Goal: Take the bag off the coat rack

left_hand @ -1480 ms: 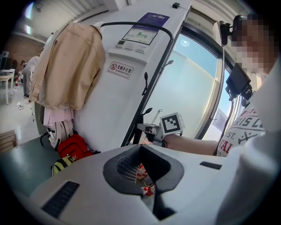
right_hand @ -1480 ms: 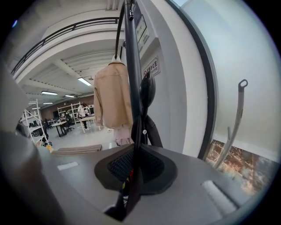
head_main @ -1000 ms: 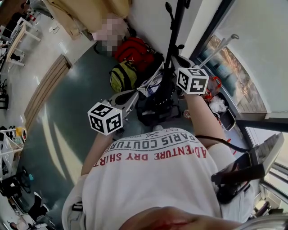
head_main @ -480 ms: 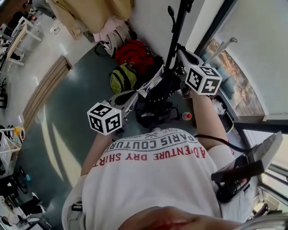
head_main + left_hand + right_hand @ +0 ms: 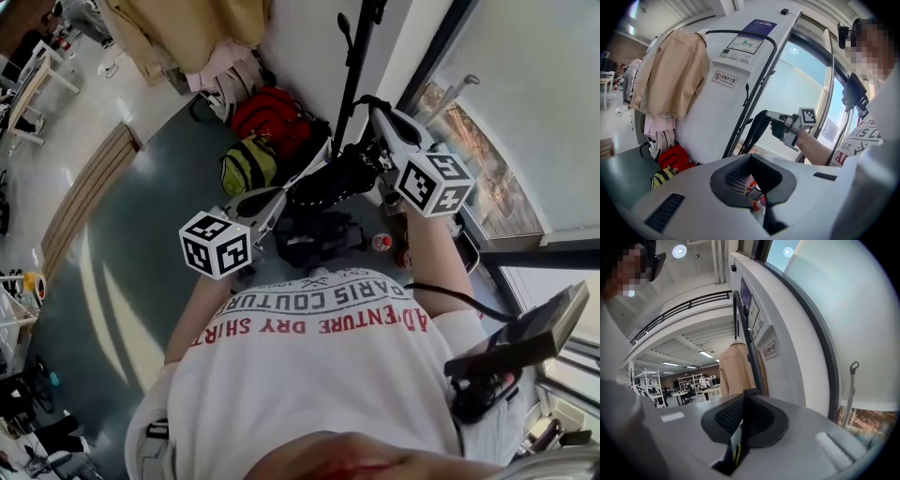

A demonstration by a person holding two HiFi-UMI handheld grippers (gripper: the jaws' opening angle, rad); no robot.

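Note:
A black bag (image 5: 339, 174) hangs by its strap (image 5: 757, 129) beside the black coat rack pole (image 5: 352, 75). My right gripper (image 5: 382, 131) is shut on that strap, a little right of the pole at hook height. In the right gripper view the strap (image 5: 746, 427) runs straight up between the pads, with the pole (image 5: 752, 352) just beyond. My left gripper (image 5: 281, 199) stays lower and to the left of the bag. Its jaws stand slightly apart, and only floor clutter shows through the gap (image 5: 757, 187).
A red backpack (image 5: 267, 111), a yellow and black bag (image 5: 246, 161) and another black bag (image 5: 314, 234) lie round the foot of the rack. A red can (image 5: 380, 242) stands on the floor. A beige coat (image 5: 670, 75) hangs left of a white panel. Windows close off the right.
My right gripper has moved right and away from the pole, keeping the strap. The black bag has risen and swung with it. The left gripper has hardly moved.

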